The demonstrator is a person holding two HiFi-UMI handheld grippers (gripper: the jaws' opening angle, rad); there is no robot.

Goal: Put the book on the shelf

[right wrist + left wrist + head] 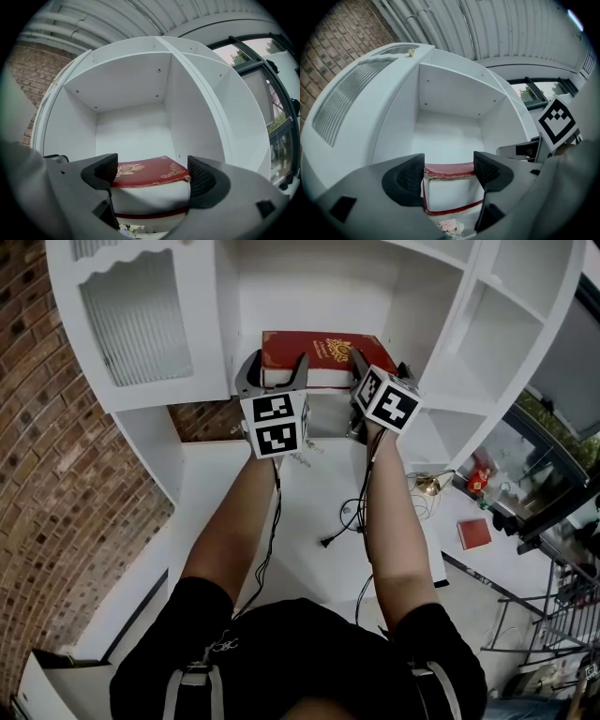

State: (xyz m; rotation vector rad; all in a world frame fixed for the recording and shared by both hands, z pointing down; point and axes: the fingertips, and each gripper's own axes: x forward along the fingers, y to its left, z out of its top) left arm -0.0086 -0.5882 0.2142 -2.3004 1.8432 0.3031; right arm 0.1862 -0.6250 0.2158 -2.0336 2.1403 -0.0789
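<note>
Two grippers sit side by side at the mouth of the middle bay of a white shelf (309,287), each carrying a cube printed with black-and-white square markers. The book (314,351) lies flat on the floor of that bay, a thick hardback with a dark red cover stamped in curling gold ornament, its pale page block facing outward. The left gripper (275,367) is at the book's near left corner and the right gripper (378,367) at its near right corner. In the left gripper view the left gripper (449,176) has its dark, ribbed jaws spread wide, and the book (447,169) shows in the gap, frayed along the red edge; neither pad can be seen pressing on it. The right gripper view gives the same for the right gripper (151,176): jaws parted, the book (145,169) lying between and beyond them, not clamped. The shelf's smooth panels (131,84) meet at square corners. Left of the bay hangs a door (136,324) with a ribbed translucent pane, and rough red brick (56,474) runs beside the unit.
</note>
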